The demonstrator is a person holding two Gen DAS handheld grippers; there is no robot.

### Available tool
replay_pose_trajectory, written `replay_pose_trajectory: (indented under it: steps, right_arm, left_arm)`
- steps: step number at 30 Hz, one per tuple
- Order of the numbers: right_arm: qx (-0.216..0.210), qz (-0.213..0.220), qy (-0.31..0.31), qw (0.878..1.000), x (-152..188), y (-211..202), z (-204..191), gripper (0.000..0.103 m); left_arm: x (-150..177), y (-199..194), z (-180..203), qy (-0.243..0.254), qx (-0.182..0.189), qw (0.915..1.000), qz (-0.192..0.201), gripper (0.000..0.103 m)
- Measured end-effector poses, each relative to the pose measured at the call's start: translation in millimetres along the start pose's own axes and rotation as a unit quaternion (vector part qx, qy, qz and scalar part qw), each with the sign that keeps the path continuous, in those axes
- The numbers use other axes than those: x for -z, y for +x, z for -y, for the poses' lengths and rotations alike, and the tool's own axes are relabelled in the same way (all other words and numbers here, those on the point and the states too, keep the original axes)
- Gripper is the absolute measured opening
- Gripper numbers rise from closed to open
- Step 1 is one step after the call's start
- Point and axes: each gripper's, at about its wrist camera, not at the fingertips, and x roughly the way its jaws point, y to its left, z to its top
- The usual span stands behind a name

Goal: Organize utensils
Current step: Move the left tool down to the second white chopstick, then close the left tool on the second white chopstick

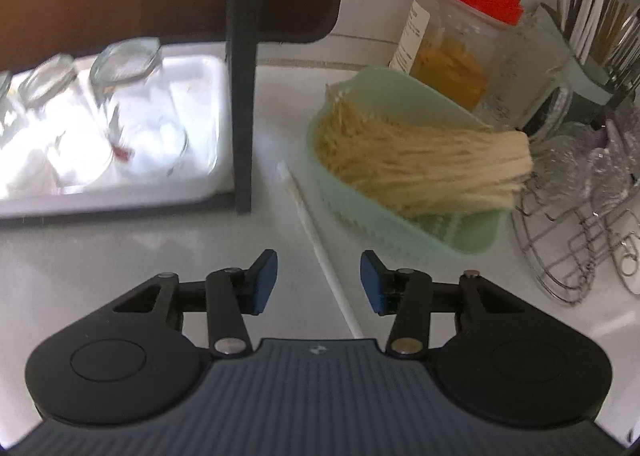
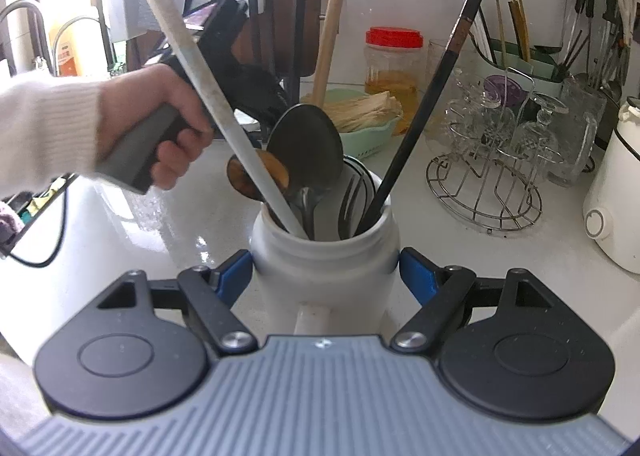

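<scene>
Right claw [image 2: 326, 276] squeezes the white jar [image 2: 325, 268] of spoons; left claw [image 1: 319, 282], low in the frame, gapes empty above a white chopstick [image 1: 320, 240] on the worktop [image 1: 120, 256].

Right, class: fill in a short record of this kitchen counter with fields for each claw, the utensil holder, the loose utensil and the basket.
left claw: open, nothing between the pads, above a white chopstick lying on the counter
right claw: shut on the white utensil jar
jar contents: black ladle, fork, black chopstick, white chopstick, wooden-handled tool
green basket: holds a bundle of pale fibres
behind basket: red-lidded jar
</scene>
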Motion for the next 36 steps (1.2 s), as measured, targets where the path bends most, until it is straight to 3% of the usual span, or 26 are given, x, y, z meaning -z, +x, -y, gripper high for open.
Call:
replay_pose_trajectory:
  steps: [8, 16, 23, 36]
  right_arm:
    - [0.012, -0.004, 0.012, 1.000, -1, 2, -3, 0.083]
    - [0.018, -0.003, 0.019, 1.000, -2, 4, -5, 0.083]
    - [0.018, 0.005, 0.020, 1.000, 0, 4, -5, 0.083]
    - [0.016, 0.004, 0.013, 1.000, -2, 4, -5, 0.083]
  left_arm:
    - [-15, 21, 9, 0.051, -0.023, 0.9984, 0.000, 0.036]
    - [-19, 32, 15, 0.070, -0.038, 0.9968, -0.012, 0.017]
    - [-15, 29, 14, 0.081, -0.055, 0.9951, -0.006, 0.011]
    - [25, -10, 1, 0.077, -0.033, 0.9959, -0.034, 0.007]
